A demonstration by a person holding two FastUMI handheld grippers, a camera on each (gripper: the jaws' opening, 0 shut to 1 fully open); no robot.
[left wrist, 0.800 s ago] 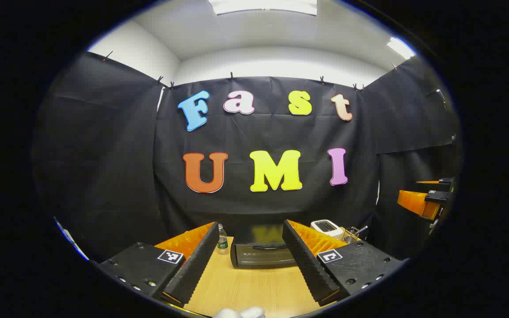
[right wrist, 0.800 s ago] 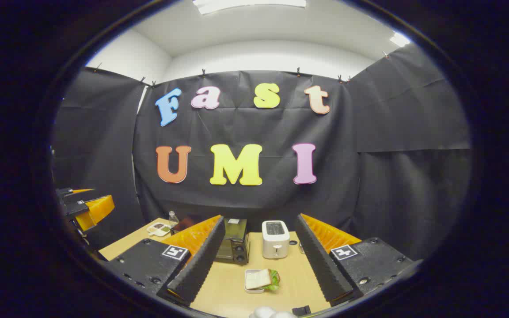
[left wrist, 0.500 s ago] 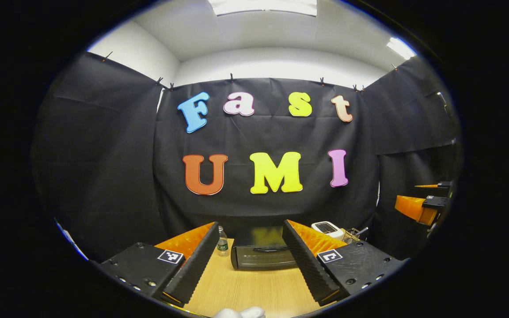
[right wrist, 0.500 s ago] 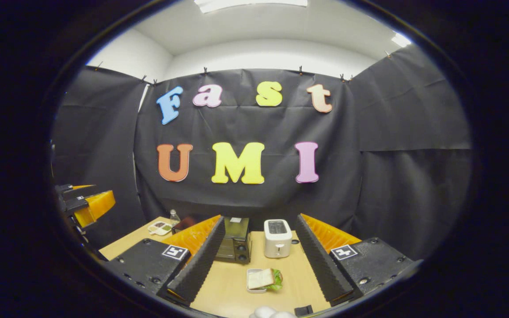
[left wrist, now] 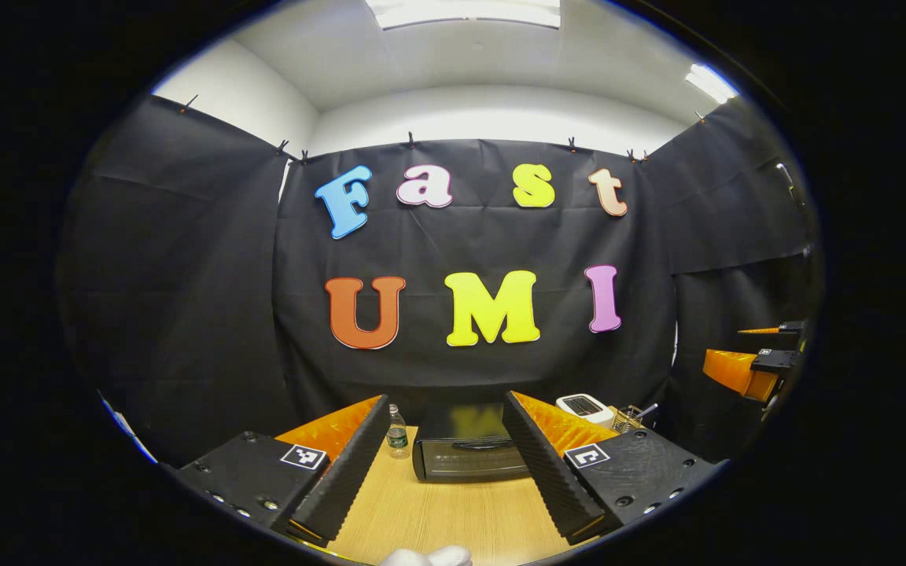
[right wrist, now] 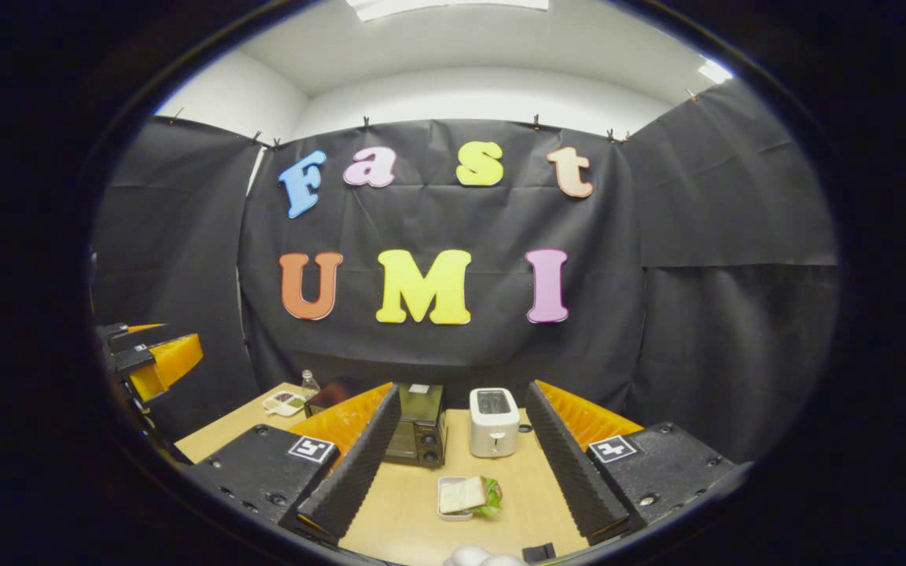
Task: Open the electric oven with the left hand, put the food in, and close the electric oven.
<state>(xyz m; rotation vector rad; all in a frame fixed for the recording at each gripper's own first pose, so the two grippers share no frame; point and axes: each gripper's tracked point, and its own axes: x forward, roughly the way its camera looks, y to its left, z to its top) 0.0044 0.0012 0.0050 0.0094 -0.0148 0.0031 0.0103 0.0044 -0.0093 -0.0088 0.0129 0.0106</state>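
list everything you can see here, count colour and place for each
electric oven: 1, black, door shut, back of table, ahead of left gripper
toaster: 1, white, right of the oven
sandwich tray: 1, white, bread and lettuce on it, in front of toaster
water bottle: 1, clear, left of oven
small dish: 1, white, table's far left
table: 1, light wood
left gripper: 1, open, holding nothing
right gripper: 1, open, over the tray

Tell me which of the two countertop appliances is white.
The toaster, standing right of the dark electric oven in the right gripper view, with its slot on top.
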